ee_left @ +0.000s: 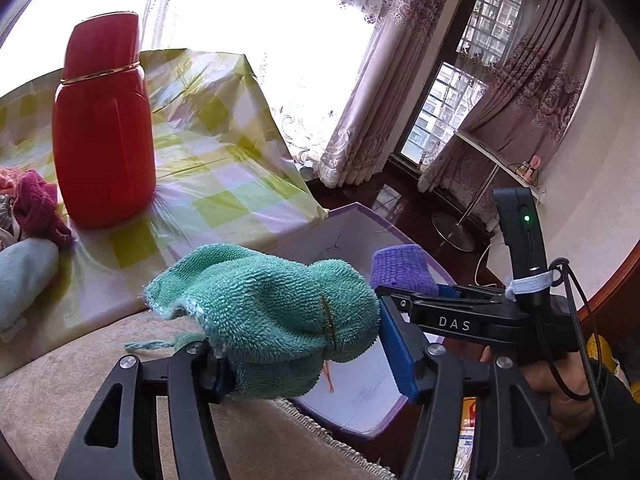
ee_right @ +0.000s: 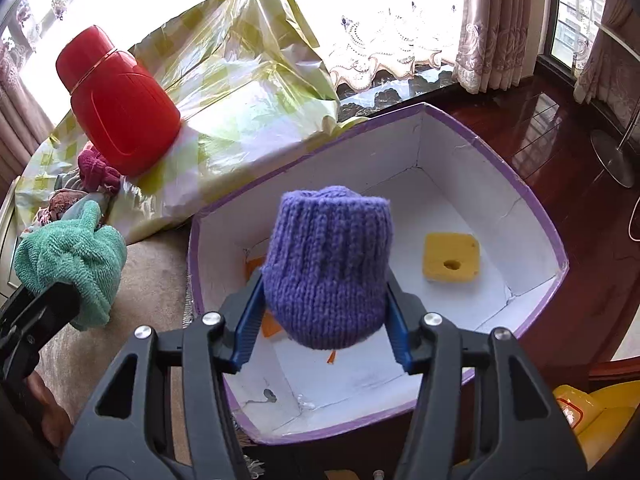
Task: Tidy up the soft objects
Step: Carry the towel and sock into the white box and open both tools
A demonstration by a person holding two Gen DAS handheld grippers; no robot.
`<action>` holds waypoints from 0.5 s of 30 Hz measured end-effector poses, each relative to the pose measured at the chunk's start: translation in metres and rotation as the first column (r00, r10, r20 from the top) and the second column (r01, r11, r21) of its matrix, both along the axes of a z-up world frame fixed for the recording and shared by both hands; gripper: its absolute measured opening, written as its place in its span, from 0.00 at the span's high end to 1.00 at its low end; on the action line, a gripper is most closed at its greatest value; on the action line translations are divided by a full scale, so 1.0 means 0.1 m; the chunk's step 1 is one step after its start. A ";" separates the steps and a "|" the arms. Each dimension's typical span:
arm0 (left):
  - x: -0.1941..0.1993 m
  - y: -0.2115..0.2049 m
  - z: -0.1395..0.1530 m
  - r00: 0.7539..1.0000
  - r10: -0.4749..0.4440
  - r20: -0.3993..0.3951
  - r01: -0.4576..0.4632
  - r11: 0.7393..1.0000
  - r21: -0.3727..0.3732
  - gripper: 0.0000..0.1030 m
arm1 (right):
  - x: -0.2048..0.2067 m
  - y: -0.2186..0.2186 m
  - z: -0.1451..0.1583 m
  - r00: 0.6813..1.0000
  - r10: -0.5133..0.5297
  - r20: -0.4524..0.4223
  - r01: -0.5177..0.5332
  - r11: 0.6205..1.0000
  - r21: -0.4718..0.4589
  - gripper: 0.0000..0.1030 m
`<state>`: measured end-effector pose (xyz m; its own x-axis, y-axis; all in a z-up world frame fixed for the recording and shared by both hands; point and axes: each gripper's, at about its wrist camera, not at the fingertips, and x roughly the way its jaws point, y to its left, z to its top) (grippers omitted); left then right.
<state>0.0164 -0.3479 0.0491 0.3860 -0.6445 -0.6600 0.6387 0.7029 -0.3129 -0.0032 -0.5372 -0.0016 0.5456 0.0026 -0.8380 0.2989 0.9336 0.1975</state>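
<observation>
Carrying two soft things to the box (ee_right: 536, 216), the right hand-held gripper (ee_right: 324, 316) grasps a purple knitted piece (ee_right: 328, 264) above the white inside, where a yellow sponge (ee_right: 451, 258) lies. The left hand-held gripper (ee_left: 304, 354) grasps a green towel (ee_left: 276, 312) just beside the box rim, over the beige surface. I judge the drop is next: the right one should let go first, and the left must come over the box.
</observation>
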 end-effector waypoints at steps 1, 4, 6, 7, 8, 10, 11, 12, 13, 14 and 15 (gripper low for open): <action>0.00 -0.05 -0.01 0.999 -0.031 -0.018 0.030 0.999 -0.012 0.34 | -0.01 -0.02 0.01 1.000 -0.006 0.001 0.006 1.000 -0.004 0.41; -0.03 -0.13 -0.03 0.995 -0.082 -0.049 0.081 0.996 -0.036 0.23 | -0.02 -0.07 0.04 1.000 -0.025 0.005 0.025 0.999 -0.023 0.28; -0.04 -0.14 -0.03 0.995 -0.088 -0.048 0.086 0.996 -0.029 0.21 | -0.02 -0.09 0.05 1.000 -0.028 0.011 0.028 0.999 -0.028 0.27; -0.04 -0.13 -0.03 0.995 -0.083 -0.046 0.082 0.996 -0.027 0.21 | -0.01 -0.09 0.06 1.000 -0.029 0.012 0.029 0.999 -0.028 0.27; -0.04 -0.11 -0.03 0.996 -0.075 -0.046 0.074 0.997 -0.028 0.21 | 0.00 -0.09 0.06 0.999 -0.029 0.013 0.029 0.999 -0.027 0.27; -0.01 -0.06 -0.02 0.998 -0.051 -0.042 0.050 0.998 -0.032 0.21 | 0.01 -0.08 0.06 0.999 -0.027 0.017 0.028 0.999 -0.028 0.27; 0.00 -0.02 -0.01 0.998 -0.040 -0.038 0.039 0.999 -0.030 0.21 | 0.01 -0.07 0.07 0.999 -0.025 0.019 0.026 0.999 -0.031 0.27; 0.00 0.01 0.00 0.999 -0.029 -0.032 0.028 0.999 -0.028 0.21 | 0.03 -0.06 0.07 1.000 -0.022 0.022 0.022 0.999 -0.037 0.27; 0.00 0.04 0.01 1.000 -0.017 -0.025 0.017 1.000 -0.026 0.21 | 0.03 -0.04 0.08 1.000 -0.017 0.026 0.018 0.999 -0.042 0.27; -0.01 0.07 0.02 1.000 -0.006 -0.016 0.006 1.000 -0.024 0.21 | 0.04 -0.02 0.10 0.999 -0.011 0.033 0.012 0.999 -0.047 0.27; 0.00 0.09 0.03 1.000 0.005 -0.008 -0.005 1.000 -0.019 0.20 | 0.05 0.01 0.12 0.999 -0.003 0.041 0.006 0.998 -0.055 0.27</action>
